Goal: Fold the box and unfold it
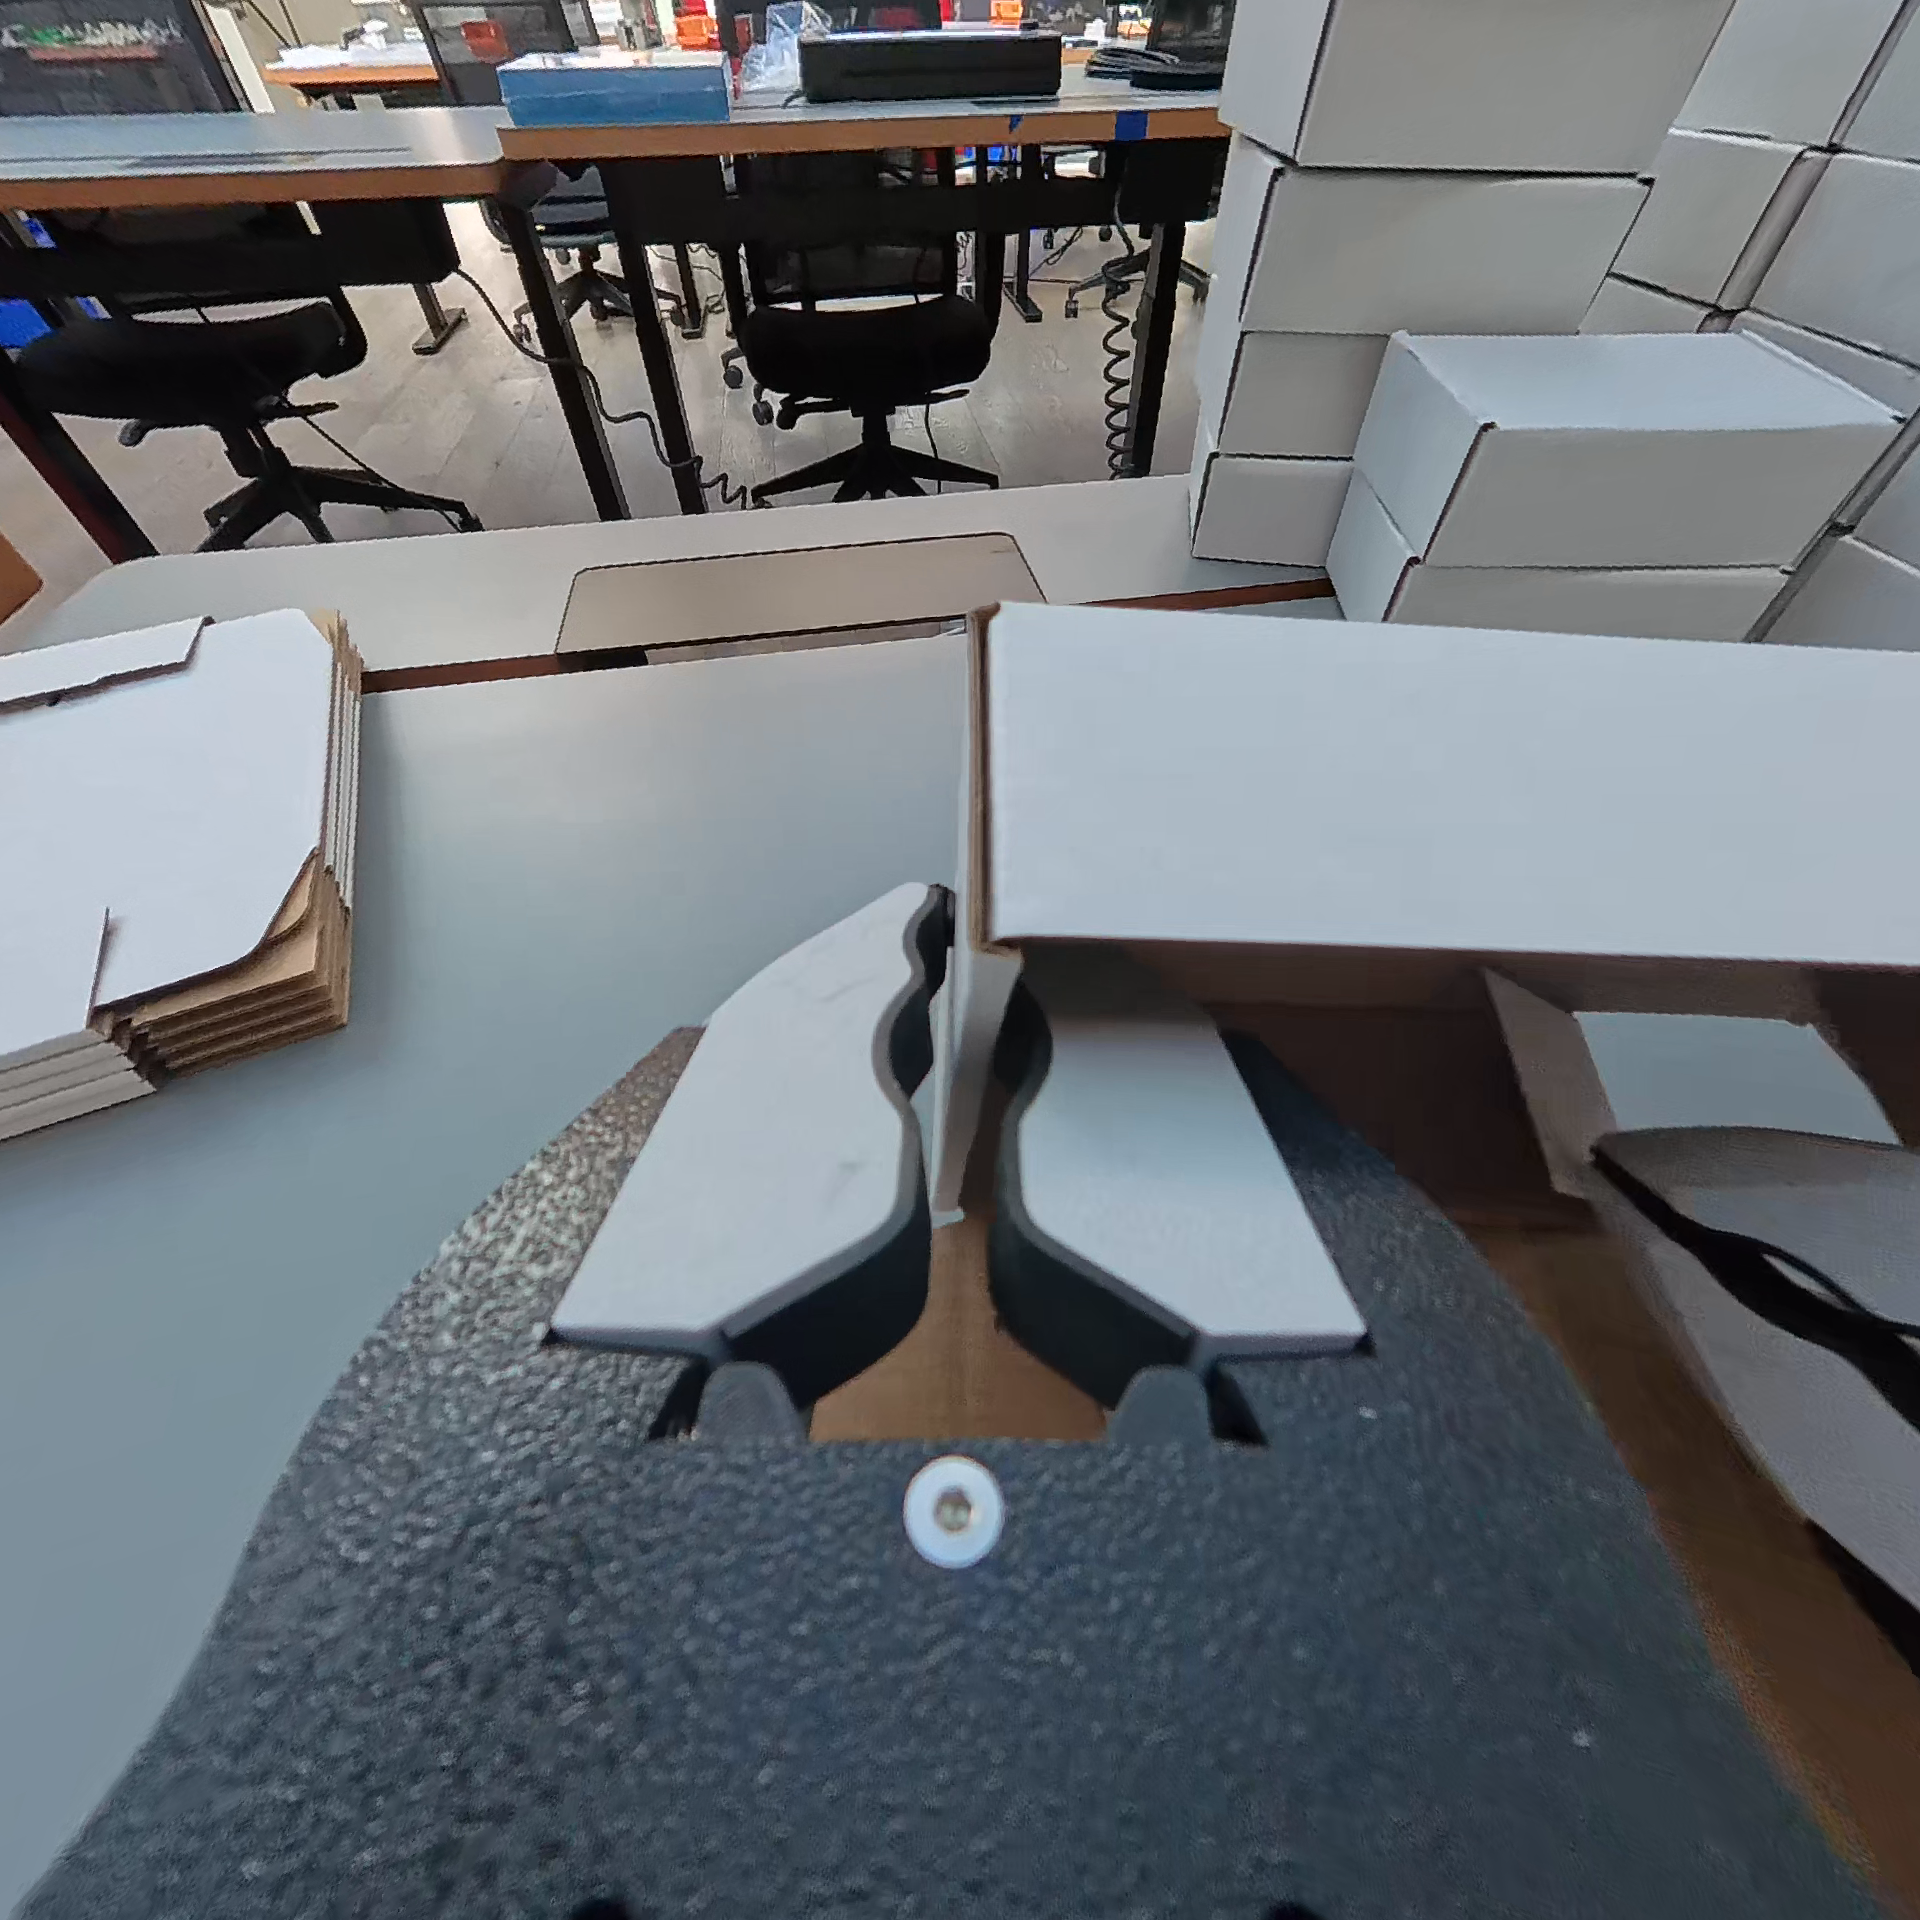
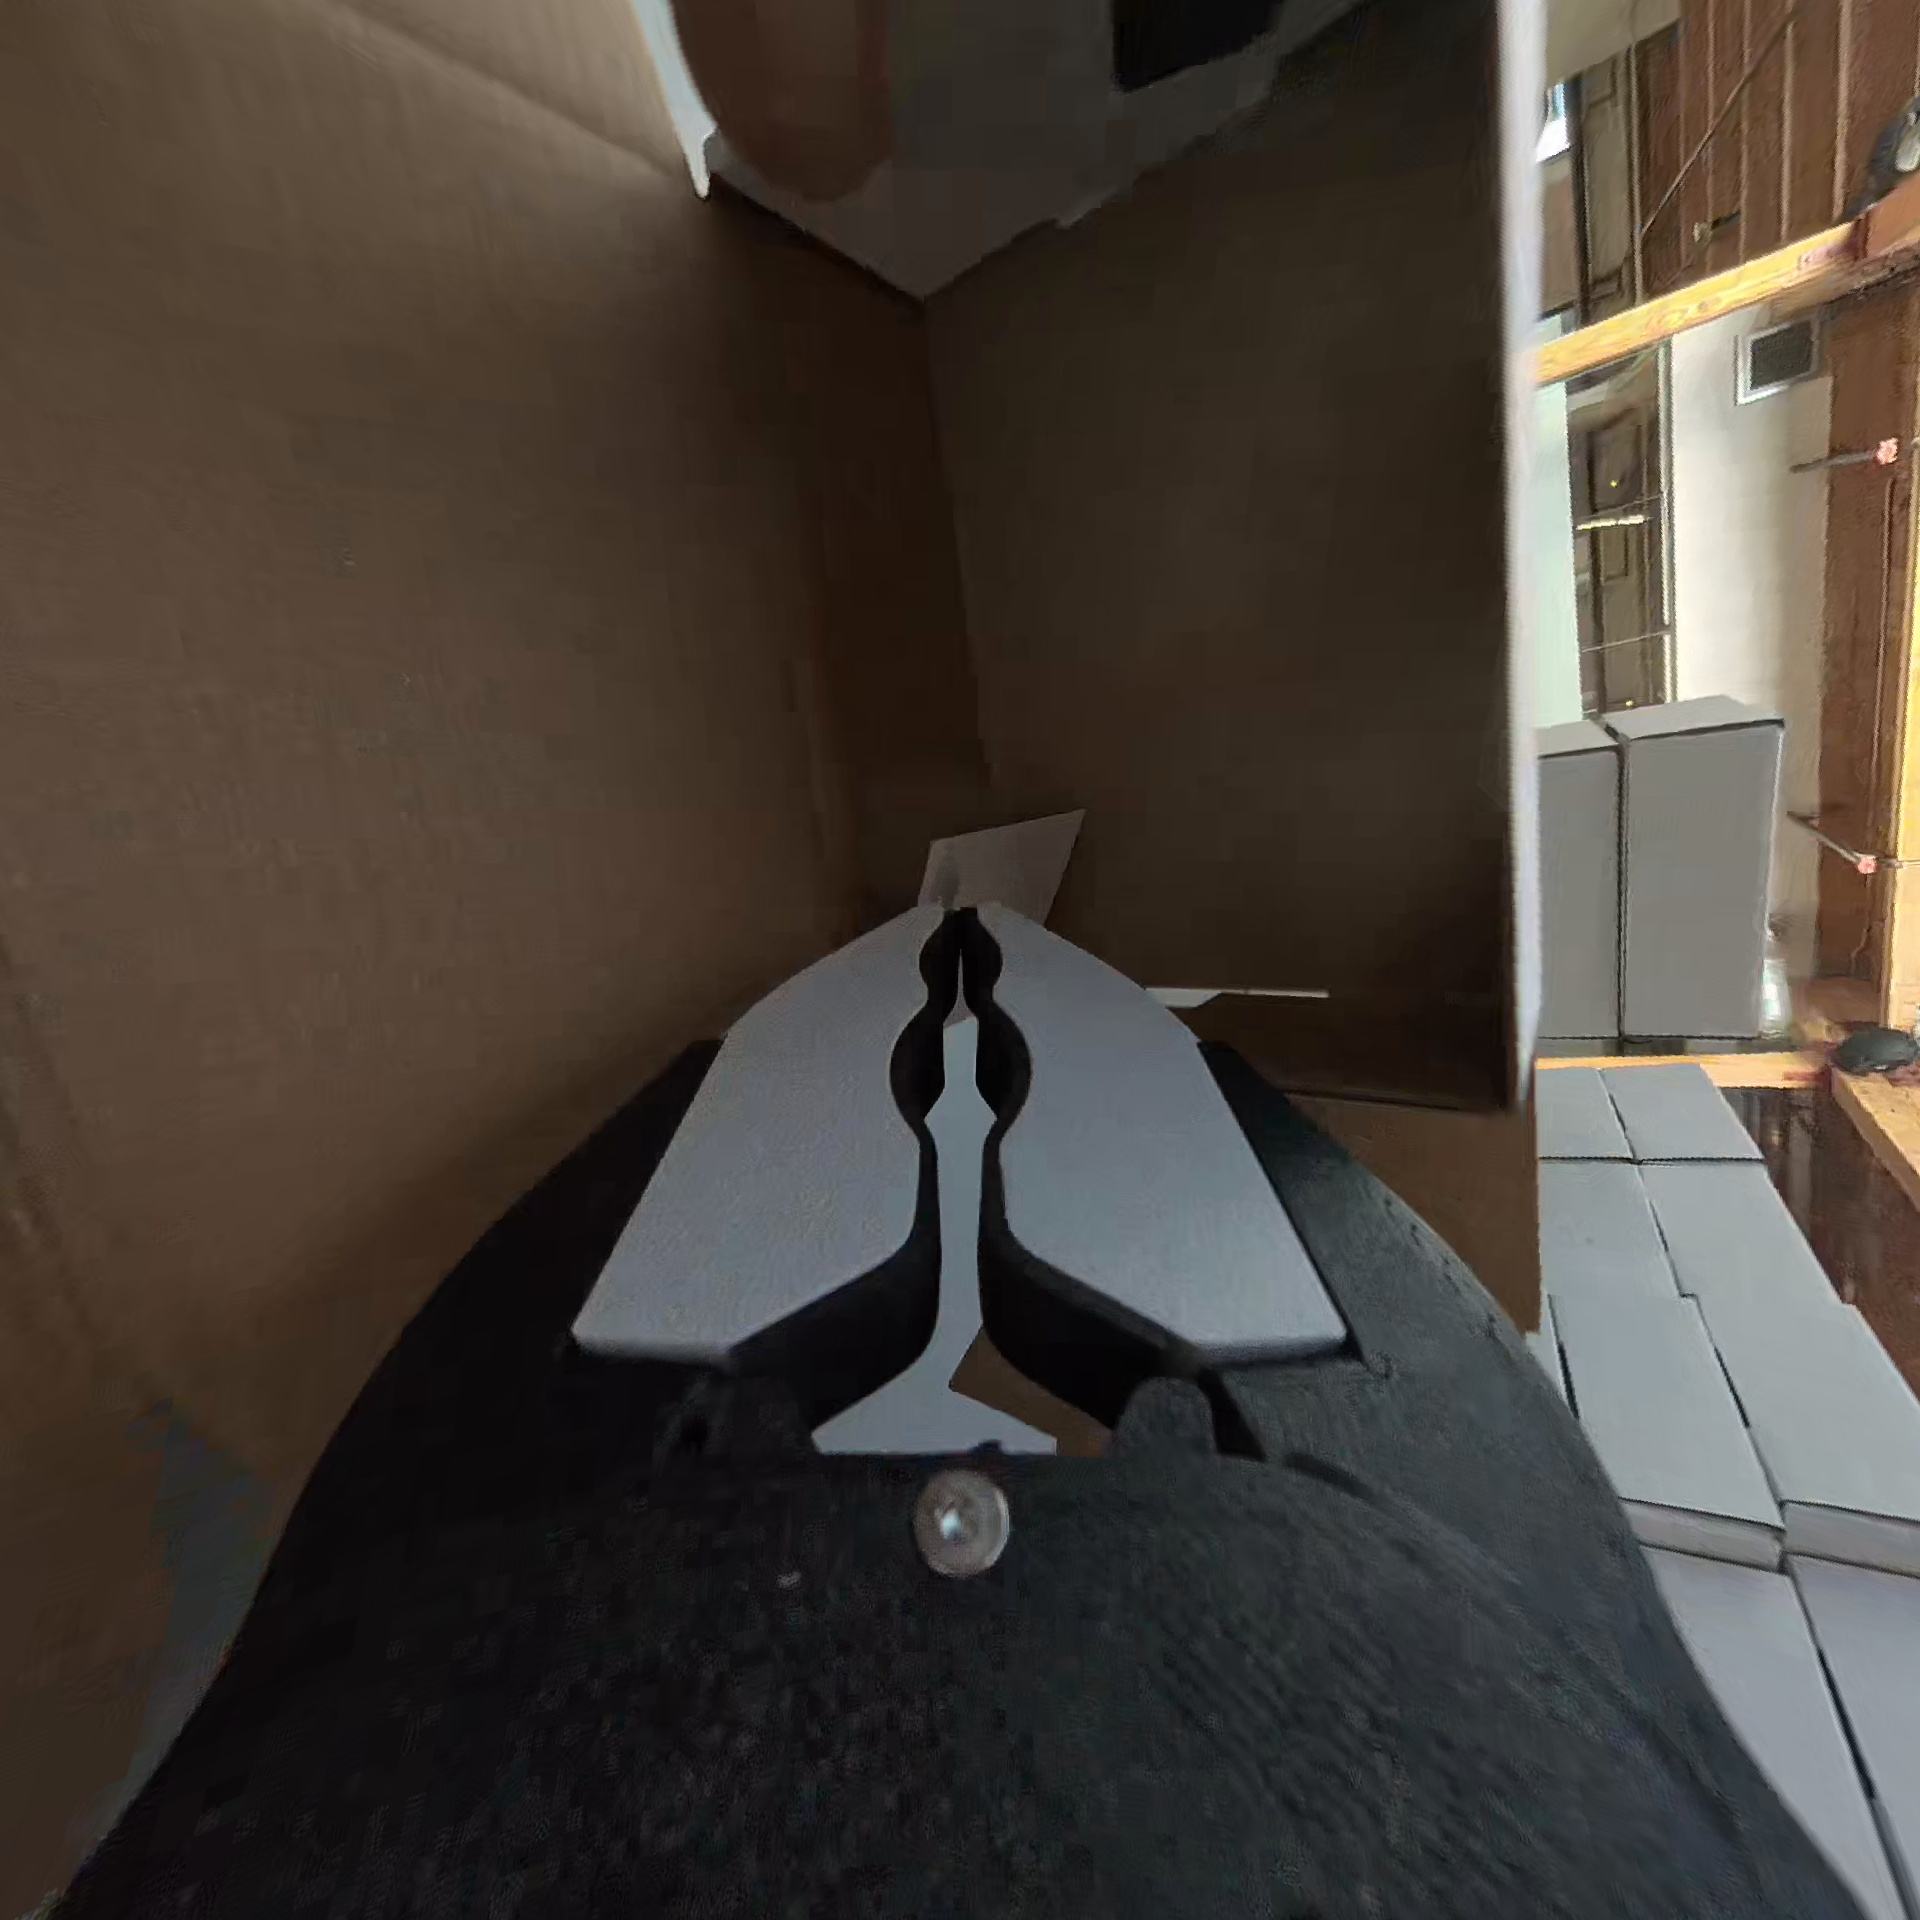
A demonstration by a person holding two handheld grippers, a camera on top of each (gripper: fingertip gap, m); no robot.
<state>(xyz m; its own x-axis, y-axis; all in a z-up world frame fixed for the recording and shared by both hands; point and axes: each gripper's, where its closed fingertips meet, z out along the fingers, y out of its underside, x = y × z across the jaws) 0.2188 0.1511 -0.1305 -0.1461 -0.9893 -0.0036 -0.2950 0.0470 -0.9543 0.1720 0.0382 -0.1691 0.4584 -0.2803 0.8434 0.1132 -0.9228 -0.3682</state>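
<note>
A half-folded cardboard box [image 1: 1455, 779], white outside and brown inside, stands on the grey table [image 1: 623, 883] right of centre. My left gripper [image 1: 971, 956] is shut on an upright white side flap [image 1: 971, 1049] at the box's near left corner. My right gripper [image 2: 961, 925] is inside the box [image 2: 468, 623], between brown walls, with its jaws shut together. A small white flap [image 2: 1003, 857] lies just past its tips; I cannot tell if they touch. In the left wrist view, the right gripper's fingers [image 1: 1745, 1205] show under the box's raised white panel.
A stack of flat box blanks [image 1: 177, 831] lies at the table's left. One blank [image 1: 800, 592] lies at the far edge. Folded white boxes [image 1: 1610, 447] are piled at the back right, also seen in the right wrist view [image 2: 1704, 1299]. Desks and chairs [image 1: 862, 353] stand beyond.
</note>
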